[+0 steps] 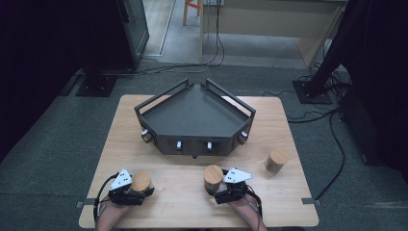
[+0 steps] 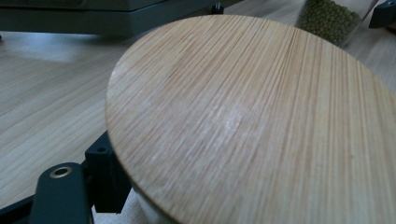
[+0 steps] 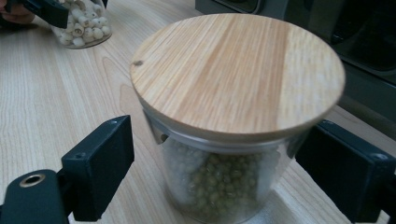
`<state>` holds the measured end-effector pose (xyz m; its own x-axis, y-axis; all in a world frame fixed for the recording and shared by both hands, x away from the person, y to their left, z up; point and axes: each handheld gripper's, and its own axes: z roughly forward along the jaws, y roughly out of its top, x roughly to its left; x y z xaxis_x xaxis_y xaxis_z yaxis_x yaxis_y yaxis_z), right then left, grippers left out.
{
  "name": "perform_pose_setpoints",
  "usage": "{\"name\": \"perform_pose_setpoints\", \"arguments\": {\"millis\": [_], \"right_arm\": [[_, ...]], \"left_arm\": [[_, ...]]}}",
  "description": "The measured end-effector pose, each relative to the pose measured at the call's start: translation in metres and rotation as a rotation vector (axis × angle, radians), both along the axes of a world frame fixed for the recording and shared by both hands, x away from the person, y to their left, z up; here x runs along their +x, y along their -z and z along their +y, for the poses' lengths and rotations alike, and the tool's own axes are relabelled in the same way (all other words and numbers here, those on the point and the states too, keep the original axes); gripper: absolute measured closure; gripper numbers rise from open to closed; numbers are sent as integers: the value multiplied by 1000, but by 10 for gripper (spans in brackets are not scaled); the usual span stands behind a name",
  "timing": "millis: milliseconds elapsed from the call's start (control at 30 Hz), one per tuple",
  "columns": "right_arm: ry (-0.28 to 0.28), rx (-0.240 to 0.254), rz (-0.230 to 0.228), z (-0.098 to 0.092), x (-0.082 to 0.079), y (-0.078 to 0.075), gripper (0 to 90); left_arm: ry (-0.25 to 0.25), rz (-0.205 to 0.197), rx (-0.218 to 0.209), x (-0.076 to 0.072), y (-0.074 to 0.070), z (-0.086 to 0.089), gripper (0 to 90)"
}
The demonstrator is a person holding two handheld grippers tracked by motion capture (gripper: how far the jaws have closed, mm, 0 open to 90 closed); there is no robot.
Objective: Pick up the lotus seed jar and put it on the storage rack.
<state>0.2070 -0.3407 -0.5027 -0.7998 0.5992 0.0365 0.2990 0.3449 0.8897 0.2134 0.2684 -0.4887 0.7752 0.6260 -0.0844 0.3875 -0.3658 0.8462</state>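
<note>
Bamboo-lidded jar (image 3: 224, 140) (green beans inside) between right gripper's (image 3: 224, 172) fingers (image 3: 100, 163).

No writing to read anywhere here. The wooden lids (image 3: 236, 70) are bare grain, the glass jars (image 3: 219, 184) carry no label, and the dark tray (image 1: 195, 118) shows no brand or number.

left gripper (image 1: 131, 186): low at near left, jaws part-closed | right gripper (image 1: 226, 185): near centre-right, jaws spread wide, not pressing
</note>
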Motion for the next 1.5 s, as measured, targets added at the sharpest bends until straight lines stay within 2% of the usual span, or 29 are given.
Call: {"name": "perform_pose_setpoints", "arguments": {"millis": [967, 1333, 1500], "right_arm": [[-1, -9, 7, 0, 1, -1, 117], [1, -10, 7, 1, 1, -1, 117], [1, -11, 6, 1, 1, -1, 117]], "left_arm": [[-29, 17, 21, -2, -4, -6, 228], [-49, -20, 57, -8, -7, -13, 247], [-49, -19, 54, -8, -7, -13, 249]]}}
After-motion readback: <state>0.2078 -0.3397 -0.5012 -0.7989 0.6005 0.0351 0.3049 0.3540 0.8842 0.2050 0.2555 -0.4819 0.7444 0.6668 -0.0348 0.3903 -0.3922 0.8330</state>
